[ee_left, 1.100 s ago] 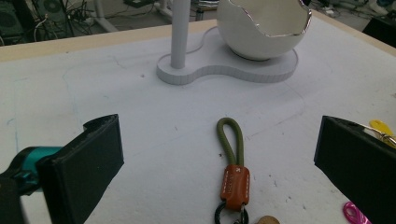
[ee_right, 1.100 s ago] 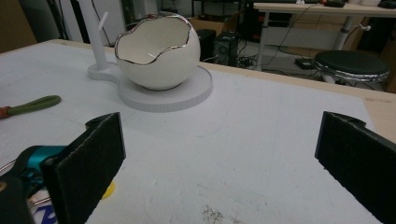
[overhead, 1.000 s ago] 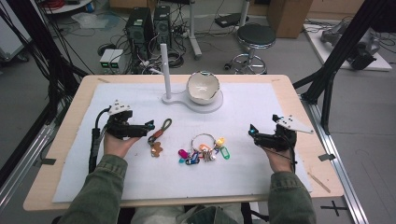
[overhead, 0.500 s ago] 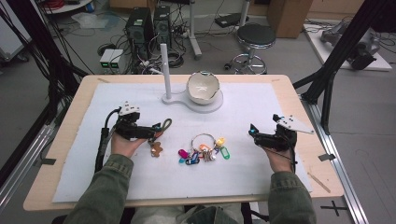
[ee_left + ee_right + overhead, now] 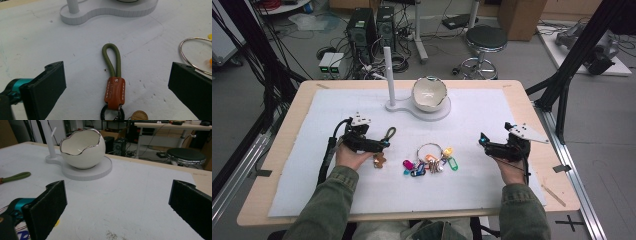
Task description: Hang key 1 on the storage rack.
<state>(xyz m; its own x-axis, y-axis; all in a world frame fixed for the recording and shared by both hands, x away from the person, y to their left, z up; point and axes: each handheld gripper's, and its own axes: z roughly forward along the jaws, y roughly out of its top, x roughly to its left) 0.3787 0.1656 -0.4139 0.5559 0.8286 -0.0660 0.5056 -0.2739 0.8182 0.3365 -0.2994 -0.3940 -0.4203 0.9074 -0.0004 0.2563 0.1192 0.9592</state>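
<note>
A green cord keychain (image 5: 389,133) with a brown leather clasp (image 5: 115,90) lies on the white mat, left of centre. My left gripper (image 5: 384,145) is open just behind it; in the left gripper view the cord loop (image 5: 111,60) lies between the wide-apart jaws of the left gripper (image 5: 117,75), touching neither. A key ring with coloured tags (image 5: 432,160) lies at the mat's middle. My right gripper (image 5: 482,141) rests open at the right, with nothing between its jaws and bare mat ahead of the right gripper (image 5: 117,195).
A white egg-shaped bowl (image 5: 429,93) sits on a white stand (image 5: 399,106) with an upright post (image 5: 389,70) at the back centre. The bowl (image 5: 83,147) is ahead and left in the right gripper view. A metal ring (image 5: 192,57) lies right of the cord.
My left gripper has moved right, up to the green cord keychain, which is now between its jaws. The right gripper has stayed in place.
</note>
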